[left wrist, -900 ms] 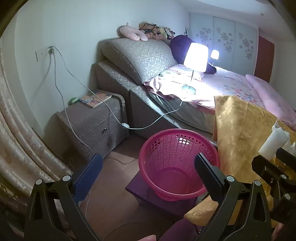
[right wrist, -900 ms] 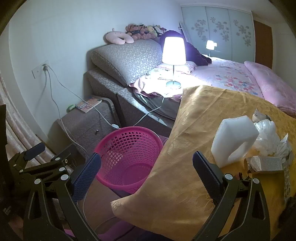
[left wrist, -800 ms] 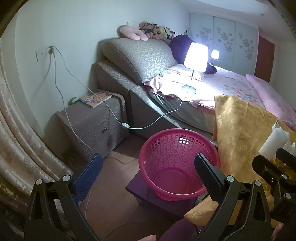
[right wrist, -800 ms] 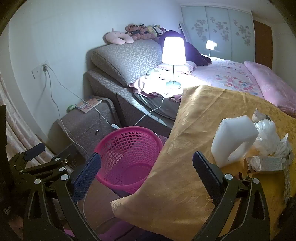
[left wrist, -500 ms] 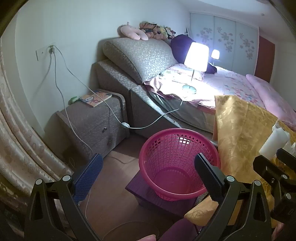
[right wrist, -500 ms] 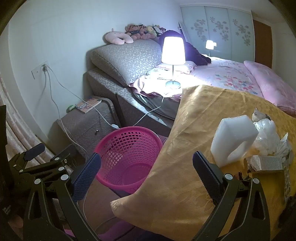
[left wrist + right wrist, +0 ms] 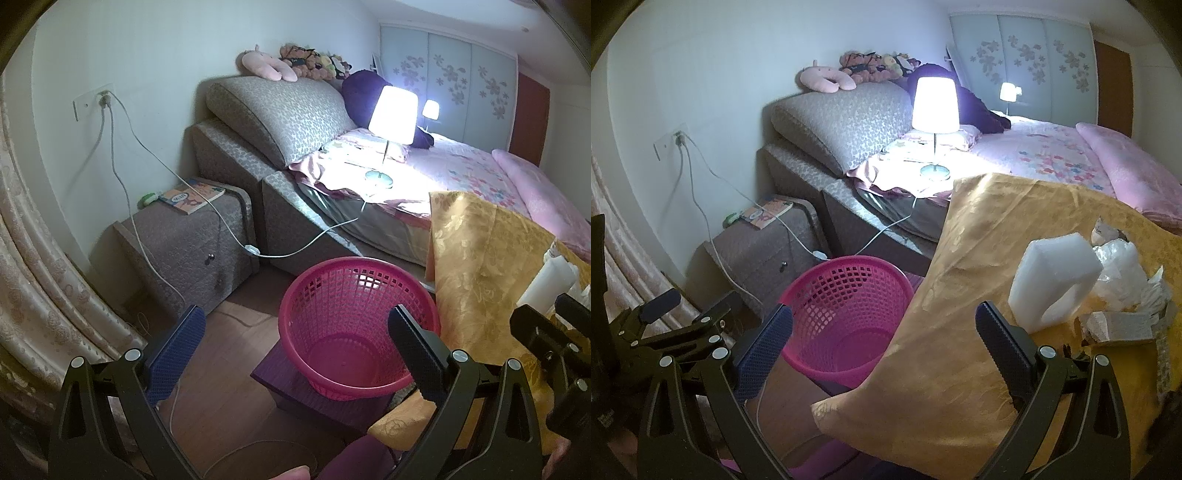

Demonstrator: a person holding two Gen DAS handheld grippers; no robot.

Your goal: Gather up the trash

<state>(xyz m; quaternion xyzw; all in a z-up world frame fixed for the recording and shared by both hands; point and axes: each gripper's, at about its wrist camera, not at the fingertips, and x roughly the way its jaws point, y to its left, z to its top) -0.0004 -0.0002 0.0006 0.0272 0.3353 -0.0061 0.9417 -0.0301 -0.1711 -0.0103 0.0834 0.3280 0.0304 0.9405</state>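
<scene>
Both hand-held grippers — left gripper (image 7: 295,345), right gripper (image 7: 884,343) — are held wide and empty; nothing is seen in the pink plastic mesh basket (image 7: 846,317), while white foam block (image 7: 1054,282) and crumpled wrappers (image 7: 1126,275) lie uncollected on the gold cloth (image 7: 964,295) — judged barely begun.

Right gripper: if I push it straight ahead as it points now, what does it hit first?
Probably the gold cloth: the open right gripper aims at its draped left edge. The white foam block sits right of that line and the pink basket left of it. Depth is unclear.
</scene>
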